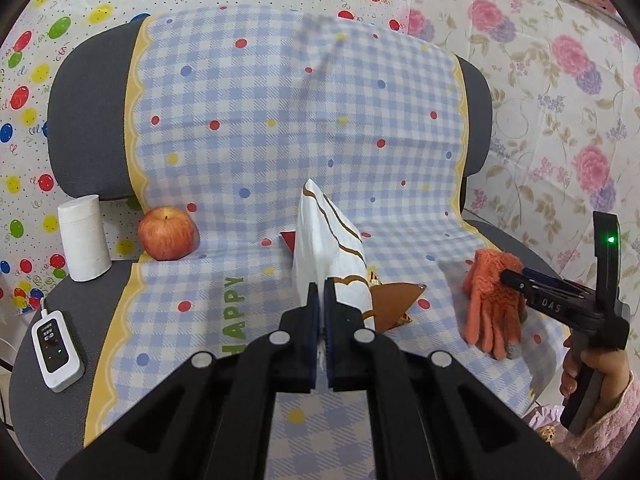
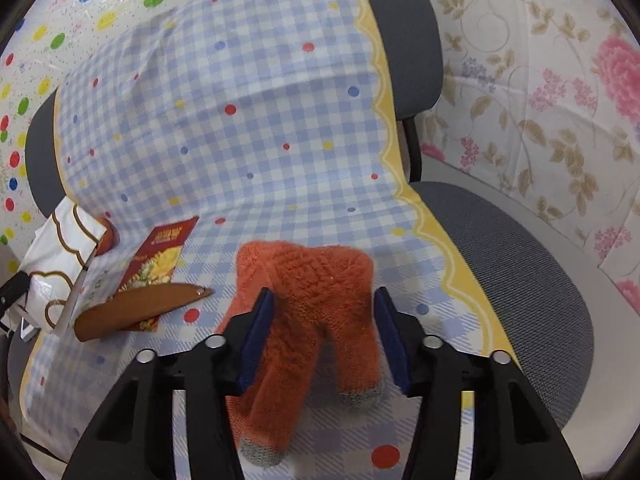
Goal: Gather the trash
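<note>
Start at your left: the left gripper (image 1: 321, 292) has its jaws pinched fully together on the lower edge of the white bag (image 1: 330, 248), which stands up from them over the checked cloth (image 1: 248, 152) on the chair (image 1: 76, 92). That bag looks like your trash collector, so everything else has to come to it.

Just right of the bag, on the seat, lie the red snack wrapper (image 2: 160, 258) and the brown curved piece (image 2: 136, 312) partly on top of it. Both read as the trash here, and both sit nearer your left hand than your right.

Further right, your right gripper (image 2: 324, 328) has its jaws half open, straddling the orange glove (image 2: 308, 304); the pads are not pressing it. The glove's fingers run toward you, in line with the jaws. In my judgement the glove is not trash, so your right hand must swing left, toward the wrapper, whose long axis runs roughly away from you.
</note>
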`<state>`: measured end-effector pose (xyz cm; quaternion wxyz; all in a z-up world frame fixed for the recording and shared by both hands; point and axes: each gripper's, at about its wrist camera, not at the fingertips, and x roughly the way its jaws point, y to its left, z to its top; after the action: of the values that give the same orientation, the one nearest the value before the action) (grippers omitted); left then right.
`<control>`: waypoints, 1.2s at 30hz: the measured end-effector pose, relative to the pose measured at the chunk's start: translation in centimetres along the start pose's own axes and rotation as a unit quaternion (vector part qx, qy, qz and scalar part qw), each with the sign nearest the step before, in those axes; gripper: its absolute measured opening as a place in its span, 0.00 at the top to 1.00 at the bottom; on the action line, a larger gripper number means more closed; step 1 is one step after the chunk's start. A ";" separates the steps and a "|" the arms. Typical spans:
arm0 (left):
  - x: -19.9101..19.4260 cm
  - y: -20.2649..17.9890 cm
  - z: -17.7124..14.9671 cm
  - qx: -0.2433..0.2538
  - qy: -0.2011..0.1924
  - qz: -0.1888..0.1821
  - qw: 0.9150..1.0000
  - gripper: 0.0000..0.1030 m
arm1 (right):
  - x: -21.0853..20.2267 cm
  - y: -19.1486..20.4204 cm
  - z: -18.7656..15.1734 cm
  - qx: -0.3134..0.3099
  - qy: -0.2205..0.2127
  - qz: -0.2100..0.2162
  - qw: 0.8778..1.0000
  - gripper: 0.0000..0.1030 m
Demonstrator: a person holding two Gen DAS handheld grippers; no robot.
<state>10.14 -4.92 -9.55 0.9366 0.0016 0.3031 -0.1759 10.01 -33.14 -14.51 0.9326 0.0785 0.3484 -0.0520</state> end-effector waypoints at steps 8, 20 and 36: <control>0.6 -1.2 -0.4 0.007 0.010 -0.012 1.000 0.99 | -5.2 0.9 -0.1 -0.036 -0.068 -0.002 0.997 0.99; -2.6 -6.0 -1.5 0.040 -0.011 -0.079 0.996 0.99 | -13.3 1.1 -1.3 -0.031 -0.098 0.004 0.995 0.99; -7.0 -17.9 -7.6 0.147 0.000 -0.231 0.962 0.99 | -24.6 -3.8 -10.2 0.020 -0.090 -0.104 0.990 0.99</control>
<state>-5.40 -18.61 -9.94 0.8599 0.0689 0.2659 -0.4302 -15.61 -33.95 -6.29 0.9479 0.0553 0.2686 -0.1620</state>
